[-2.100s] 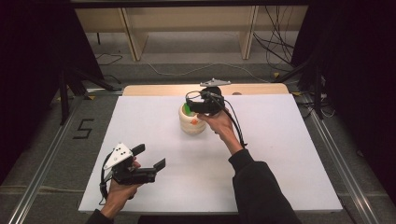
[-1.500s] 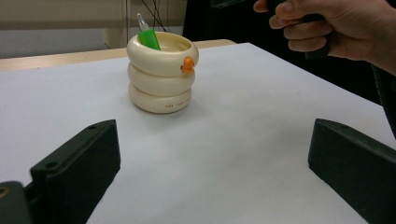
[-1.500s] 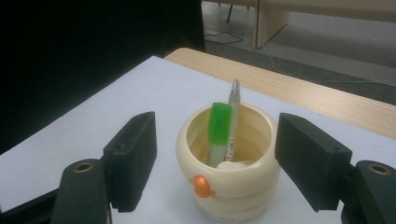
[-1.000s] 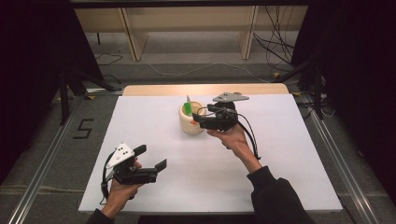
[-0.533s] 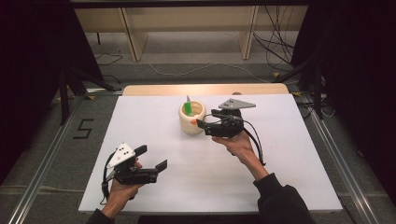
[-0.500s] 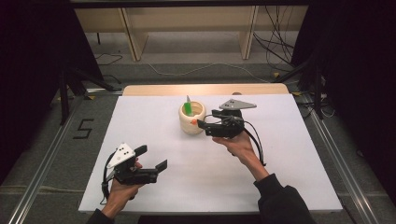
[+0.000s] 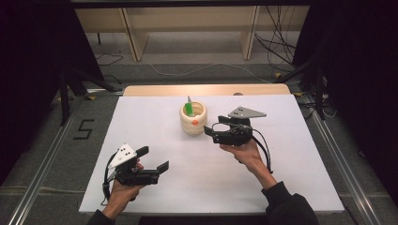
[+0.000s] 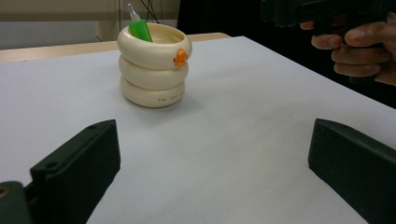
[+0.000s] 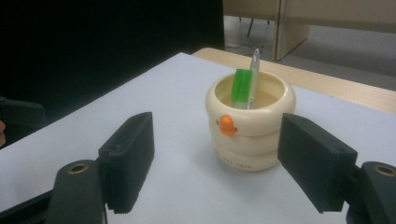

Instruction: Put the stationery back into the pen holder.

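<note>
A cream ringed cup (image 7: 193, 118) with an orange duck bill (image 9: 226, 125) stands upright at the middle back of the white table (image 7: 291, 140). A green pen (image 7: 188, 107) leans inside it, its clear tip above the rim (image 9: 255, 58). My right gripper (image 7: 210, 131) is open just right of the cup, jaws pointing at it with nothing between them. My left gripper (image 7: 157, 161) is open and holds nothing at the front left, well short of the cup (image 8: 153, 65). The right hand (image 8: 359, 46) shows in the left gripper view.
A wooden strip (image 7: 141, 90) runs along the table's far edge. Beyond it stand wooden shelf legs (image 7: 133, 35) and loose cables (image 7: 281, 47) on the floor. Metal rails (image 7: 42, 173) flank the table on both sides.
My right gripper has drawn back from over the cup, to the right and toward me, leaving the green pen in the cup. The left gripper has stayed put.
</note>
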Available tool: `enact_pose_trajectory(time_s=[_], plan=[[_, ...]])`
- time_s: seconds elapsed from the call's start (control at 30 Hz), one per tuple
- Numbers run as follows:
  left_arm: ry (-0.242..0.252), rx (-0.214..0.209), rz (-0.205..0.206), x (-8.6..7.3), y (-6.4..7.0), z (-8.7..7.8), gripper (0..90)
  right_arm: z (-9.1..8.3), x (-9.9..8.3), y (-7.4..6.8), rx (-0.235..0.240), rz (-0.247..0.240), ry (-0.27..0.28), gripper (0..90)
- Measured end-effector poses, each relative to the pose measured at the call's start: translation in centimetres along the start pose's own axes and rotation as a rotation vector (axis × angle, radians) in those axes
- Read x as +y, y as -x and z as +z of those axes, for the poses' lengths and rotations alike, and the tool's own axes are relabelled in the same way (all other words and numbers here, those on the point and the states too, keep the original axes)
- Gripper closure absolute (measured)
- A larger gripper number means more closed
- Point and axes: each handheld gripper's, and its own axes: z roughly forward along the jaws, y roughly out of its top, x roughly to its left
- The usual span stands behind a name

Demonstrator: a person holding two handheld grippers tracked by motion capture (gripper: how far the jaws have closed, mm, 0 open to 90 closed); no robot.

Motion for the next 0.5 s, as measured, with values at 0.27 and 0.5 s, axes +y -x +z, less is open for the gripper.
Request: enact_pose_trajectory(time_s=[0.27,0.5], plan=[[-0.011,-0.014,0.001,0.0,0.1,0.1,1.8,-1.1,-1.0,0.1,0.001,-0.014,0.013,27.8],[-0.019,-0.024,0.008,0.0,0.3,0.2,1.8,-2.1,-2.1,0.4,0.006,-0.01,0.026,27.2]])
